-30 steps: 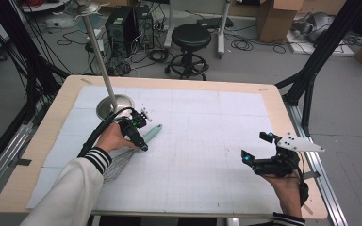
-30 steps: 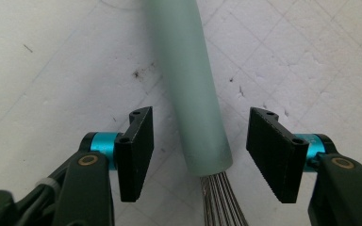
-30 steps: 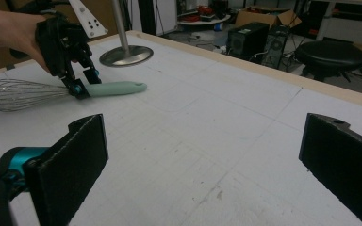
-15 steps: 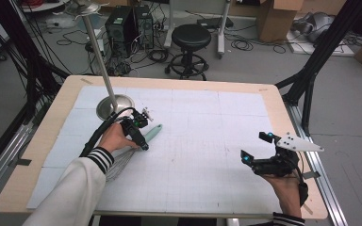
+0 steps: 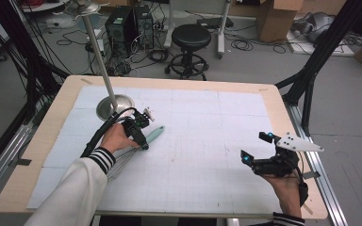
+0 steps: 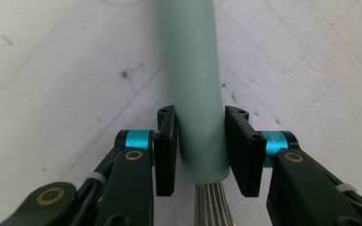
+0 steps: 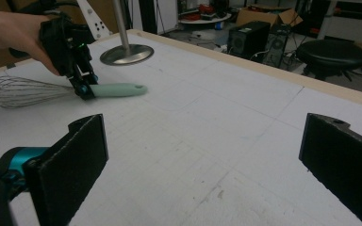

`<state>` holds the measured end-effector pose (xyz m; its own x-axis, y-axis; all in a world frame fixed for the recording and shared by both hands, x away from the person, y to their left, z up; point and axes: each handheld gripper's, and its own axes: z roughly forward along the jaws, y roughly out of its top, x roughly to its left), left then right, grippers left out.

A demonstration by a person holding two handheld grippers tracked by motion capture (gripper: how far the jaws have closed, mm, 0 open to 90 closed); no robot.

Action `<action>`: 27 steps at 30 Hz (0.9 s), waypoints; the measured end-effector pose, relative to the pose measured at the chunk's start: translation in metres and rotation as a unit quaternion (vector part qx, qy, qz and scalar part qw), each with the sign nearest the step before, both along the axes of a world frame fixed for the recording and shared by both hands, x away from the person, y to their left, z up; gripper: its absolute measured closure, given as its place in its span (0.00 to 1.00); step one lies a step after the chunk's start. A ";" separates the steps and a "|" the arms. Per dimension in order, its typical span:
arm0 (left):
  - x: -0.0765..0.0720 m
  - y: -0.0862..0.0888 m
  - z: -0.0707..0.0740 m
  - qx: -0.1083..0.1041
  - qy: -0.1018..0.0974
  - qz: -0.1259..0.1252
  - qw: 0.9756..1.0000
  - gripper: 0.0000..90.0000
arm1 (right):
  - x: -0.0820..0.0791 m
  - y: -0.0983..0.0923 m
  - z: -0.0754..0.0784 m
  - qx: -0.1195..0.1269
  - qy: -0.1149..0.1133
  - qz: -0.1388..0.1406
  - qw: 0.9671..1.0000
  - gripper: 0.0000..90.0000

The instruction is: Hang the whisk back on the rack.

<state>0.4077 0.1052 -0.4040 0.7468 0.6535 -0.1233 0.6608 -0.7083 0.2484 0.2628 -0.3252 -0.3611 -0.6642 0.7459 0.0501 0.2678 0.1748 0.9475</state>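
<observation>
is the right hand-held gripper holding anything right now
No, the right hand-held gripper has its jaws spread wide with only bare table between them.

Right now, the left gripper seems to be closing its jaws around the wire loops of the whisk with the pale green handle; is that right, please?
Not quite. The left gripper is at the whisk's pale green handle, near the end that meets the wire loops, not around the loops. The left gripper view shows its jaws on either side of the handle.

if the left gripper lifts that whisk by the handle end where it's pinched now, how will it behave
The whisk is probably light: thin open wires. Its round, smooth mint handle may twist or slip between the left gripper pads. On the table, the wire cage likely limits rolling.
</observation>
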 end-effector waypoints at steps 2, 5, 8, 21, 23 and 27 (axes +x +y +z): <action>-0.002 -0.001 0.002 0.008 -0.012 -0.009 1.000 0.77 | 0.000 0.000 0.000 0.001 0.001 -0.001 1.000 0.01; -0.002 0.000 0.005 0.004 -0.012 -0.010 1.000 0.77 | 0.000 0.000 0.000 0.000 0.001 -0.001 1.000 0.01; -0.003 0.002 0.009 0.000 -0.021 -0.013 1.000 0.77 | 0.000 0.000 0.000 0.001 0.001 -0.001 1.000 0.01; -0.011 0.012 0.031 -0.052 -0.055 -0.043 0.996 0.77 | 0.000 0.001 0.000 0.000 0.000 -0.002 1.000 0.01; -0.014 0.014 0.036 -0.062 -0.062 -0.056 0.995 0.77 | 0.000 0.001 0.000 -0.002 0.000 -0.001 1.000 0.01; -0.019 0.017 0.046 -0.080 -0.078 -0.077 0.991 0.77 | 0.000 0.001 0.000 -0.001 0.001 -0.001 1.000 0.01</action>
